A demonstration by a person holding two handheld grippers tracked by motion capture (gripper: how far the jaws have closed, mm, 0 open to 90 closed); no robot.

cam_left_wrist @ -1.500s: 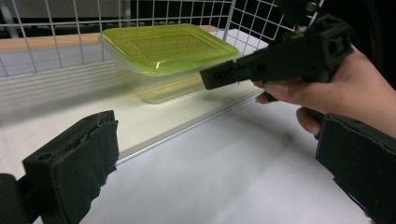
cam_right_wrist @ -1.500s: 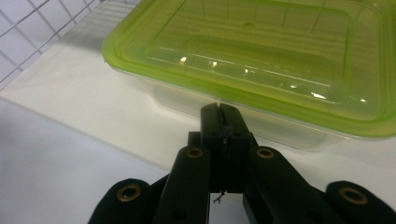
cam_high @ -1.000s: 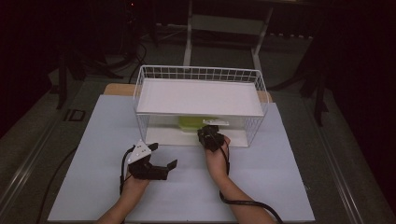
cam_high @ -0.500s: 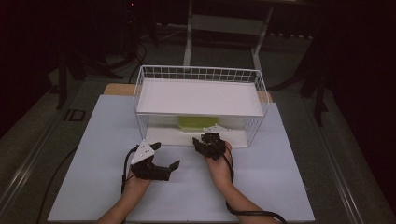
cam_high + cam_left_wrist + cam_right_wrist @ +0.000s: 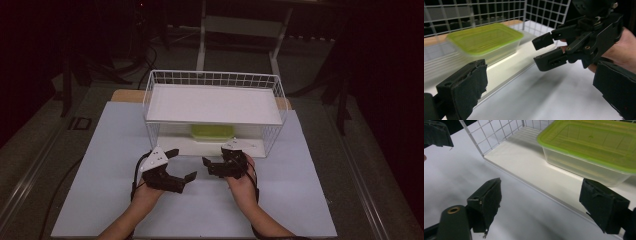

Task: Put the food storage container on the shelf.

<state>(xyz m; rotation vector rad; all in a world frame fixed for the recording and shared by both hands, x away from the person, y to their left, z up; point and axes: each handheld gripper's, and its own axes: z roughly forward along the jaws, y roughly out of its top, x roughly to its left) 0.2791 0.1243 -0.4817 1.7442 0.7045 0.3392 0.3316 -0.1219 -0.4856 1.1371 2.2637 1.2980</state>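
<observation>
Green-lidded clear plastic container [image 5: 591, 147] sits on the lower shelf [image 5: 529, 162] of the white wire rack [image 5: 214, 80], ahead of both grippers and touched by neither. Nearest the person, the left gripper [image 5: 176, 164] hovers over the white table [image 5: 100, 175] with jaws spread wide and empty. The right gripper [image 5: 221, 159] has just been opening its jaws, nothing between them; the container lies beyond their tips.

Clear rectangular plastic container [image 5: 212, 133] with lime-green lid, white square-grid wire rack [image 5: 212, 80] carrying a plain white shelf board [image 5: 212, 104], pale grey-white tabletop [image 5: 100, 160], both claws matte black, left claw [image 5: 182, 163] topped by a light grey plate, right claw [image 5: 213, 164] likewise.
</observation>
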